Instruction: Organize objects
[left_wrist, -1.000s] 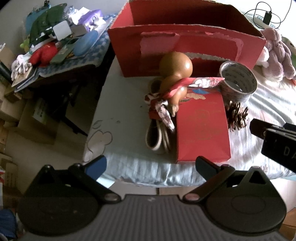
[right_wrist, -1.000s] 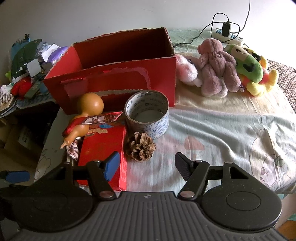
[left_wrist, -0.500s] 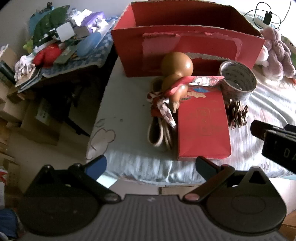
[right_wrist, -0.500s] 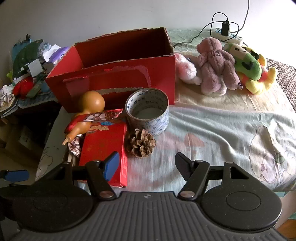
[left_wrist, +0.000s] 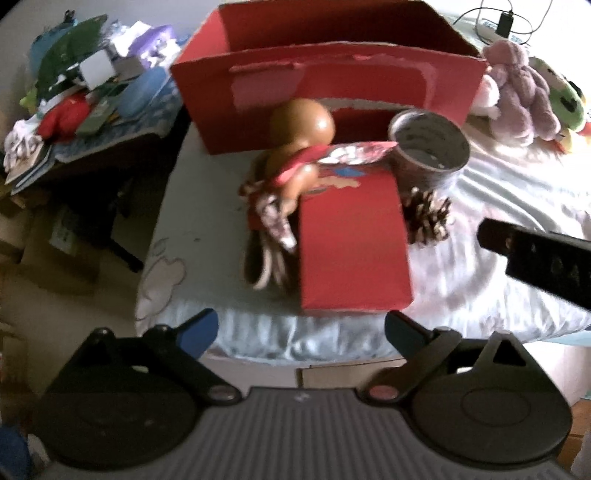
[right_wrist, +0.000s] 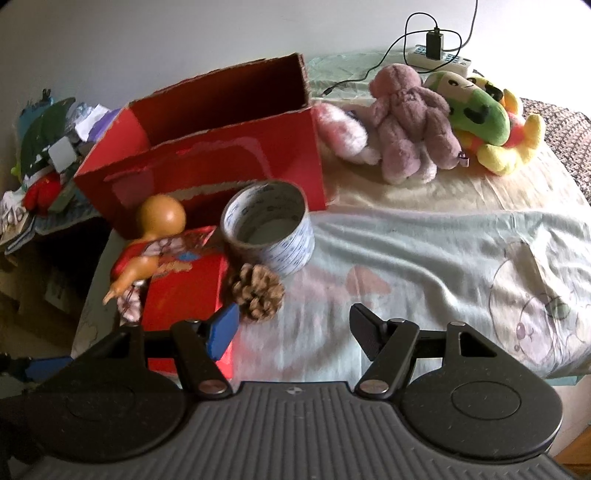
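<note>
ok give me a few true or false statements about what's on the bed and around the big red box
1. The tape roll stands in front of the big red box. True.
2. The pine cone is inside the tape roll. False: it lies on the sheet beside the roll.
3. The gourd rests partly on the flat red box. True.
4. The right gripper holds the pine cone. False: its jaws are open and empty.
5. The plush toys are inside the big red box. False: they lie on the bed beside it.
</note>
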